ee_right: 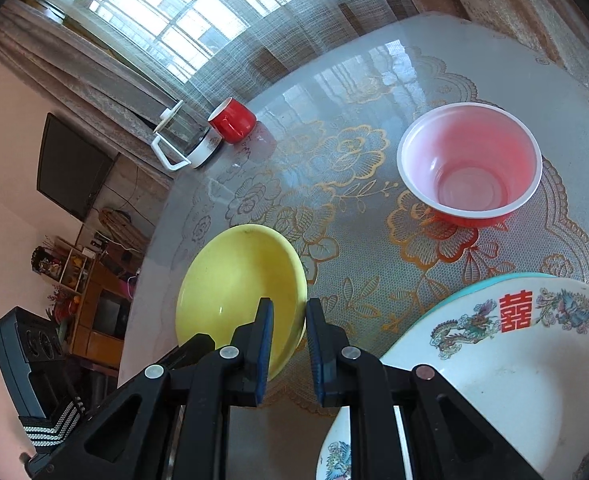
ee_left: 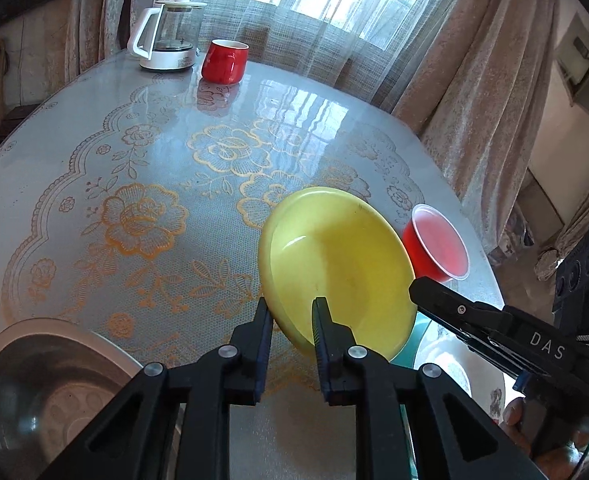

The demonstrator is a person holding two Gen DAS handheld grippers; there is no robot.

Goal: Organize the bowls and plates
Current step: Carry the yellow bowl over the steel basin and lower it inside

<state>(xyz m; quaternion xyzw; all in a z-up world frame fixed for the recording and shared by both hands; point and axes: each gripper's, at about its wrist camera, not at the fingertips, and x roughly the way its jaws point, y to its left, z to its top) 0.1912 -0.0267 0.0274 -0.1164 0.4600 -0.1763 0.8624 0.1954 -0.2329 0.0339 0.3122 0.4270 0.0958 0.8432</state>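
Nearest the left wrist camera, the left gripper (ee_left: 292, 322) straddles the near rim of the yellow plate (ee_left: 346, 260), one finger outside it and one inside, with a gap showing between the pads, so it looks closed on the rim only loosely, if at all. From the other side the right gripper (ee_right: 288, 328) clasps the same plate's (ee_right: 238, 288) edge, its jaws set narrowly about the lip, and the plate hangs tilted above the table (ee_left: 134, 152). It looks like thin, stiff plastic: light, smooth and apt to slip, so the raised rim is the sensible place to pinch. Just beside it lies the white patterned plate (ee_right: 514, 364) on a teal one (ee_right: 494, 284), a likely stack for it. A metal bowl (ee_left: 34, 384) sits near left. Farther off stands the red bowl (ee_right: 470, 160), then the red mug (ee_left: 224, 60) and kettle (ee_left: 166, 36).
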